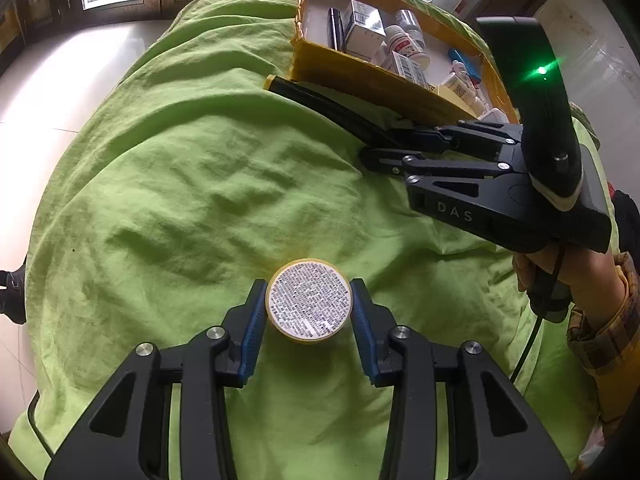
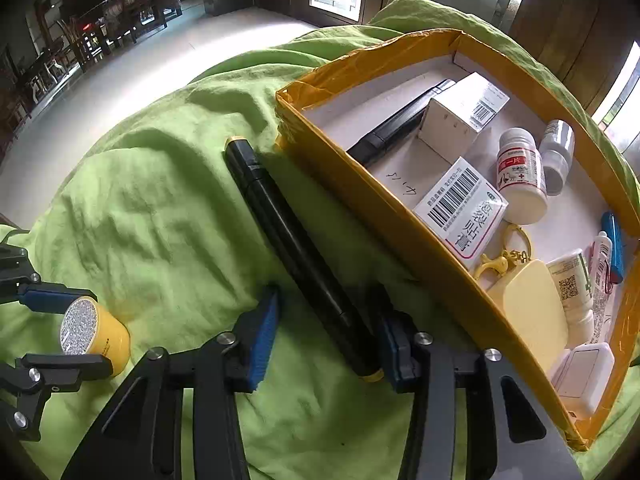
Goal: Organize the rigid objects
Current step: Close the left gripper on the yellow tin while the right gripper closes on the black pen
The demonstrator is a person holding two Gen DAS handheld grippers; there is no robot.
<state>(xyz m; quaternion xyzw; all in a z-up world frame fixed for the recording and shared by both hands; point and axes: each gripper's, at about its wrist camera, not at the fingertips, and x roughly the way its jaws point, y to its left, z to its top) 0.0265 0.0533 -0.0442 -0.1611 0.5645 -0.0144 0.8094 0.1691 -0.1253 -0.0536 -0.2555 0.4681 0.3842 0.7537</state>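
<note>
Left wrist: round yellow jar [image 1: 309, 300] (label-topped)

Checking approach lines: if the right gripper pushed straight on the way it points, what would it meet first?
The black tube, already between the jaws of the right gripper; beneath it, the green cloth.

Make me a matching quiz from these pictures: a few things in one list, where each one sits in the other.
Things
1. small round yellow tin with a printed white label
2. long black tube with yellow ends
3. white plastic pill bottle with a red label
4. blue plastic lighter

Places
A. inside the yellow cardboard box, near its middle
B. between the left claw fingers
C. on the green cloth, along the box's outer wall
D. inside the box, by its far wall

Pairs: 1-B, 2-C, 3-A, 4-D
</note>
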